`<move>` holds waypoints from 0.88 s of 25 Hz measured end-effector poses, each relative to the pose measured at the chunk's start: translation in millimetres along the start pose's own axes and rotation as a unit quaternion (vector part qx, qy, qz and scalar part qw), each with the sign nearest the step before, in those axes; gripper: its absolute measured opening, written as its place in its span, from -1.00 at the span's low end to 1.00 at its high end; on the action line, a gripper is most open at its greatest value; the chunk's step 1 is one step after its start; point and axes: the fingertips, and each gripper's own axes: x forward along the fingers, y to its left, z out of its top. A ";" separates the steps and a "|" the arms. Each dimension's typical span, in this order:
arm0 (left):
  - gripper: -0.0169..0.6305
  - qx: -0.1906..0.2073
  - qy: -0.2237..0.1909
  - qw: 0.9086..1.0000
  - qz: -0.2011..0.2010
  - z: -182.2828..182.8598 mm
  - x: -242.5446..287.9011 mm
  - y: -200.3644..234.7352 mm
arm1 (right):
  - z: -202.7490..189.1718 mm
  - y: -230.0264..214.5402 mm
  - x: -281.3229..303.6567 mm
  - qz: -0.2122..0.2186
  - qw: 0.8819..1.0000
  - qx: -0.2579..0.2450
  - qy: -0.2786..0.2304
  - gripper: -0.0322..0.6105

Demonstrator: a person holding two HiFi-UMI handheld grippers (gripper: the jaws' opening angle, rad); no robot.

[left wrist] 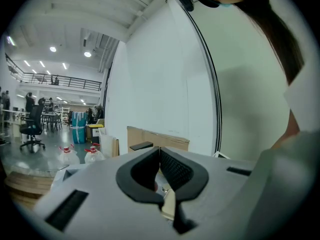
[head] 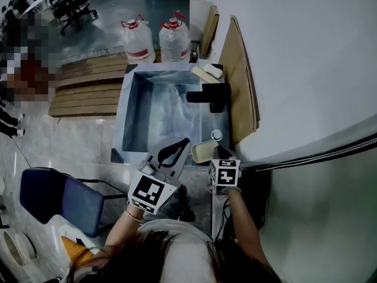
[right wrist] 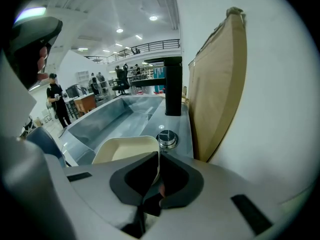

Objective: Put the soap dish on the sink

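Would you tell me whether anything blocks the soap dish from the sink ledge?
Nothing visible does. The right tongs grip the soap dish by its rim at the sink ledge; a chrome knob sits beyond it, the black faucet farther along.

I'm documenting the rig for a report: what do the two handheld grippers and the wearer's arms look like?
The left gripper and right gripper match: pale grey bodies, curved black jaw pads ribbed on the inner face, and a cube with black-and-white square markers. The person wears a light top and a thin bracelet on the left wrist.
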 end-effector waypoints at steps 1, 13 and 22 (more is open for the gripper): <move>-0.92 0.000 0.000 1.000 0.000 0.2 0.2 0.1 | -0.5 -0.2 0.5 0.000 1.000 0.002 0.002 -0.79; -0.92 -0.001 -0.002 1.000 0.001 0.6 -0.8 -5.7 | 1.6 -0.1 -4.7 0.006 1.000 0.014 -0.007 -0.78; -0.92 0.002 -0.009 1.000 0.005 6.9 -10.8 -14.7 | 16.0 2.9 -30.6 -0.001 0.999 0.003 -0.044 -0.79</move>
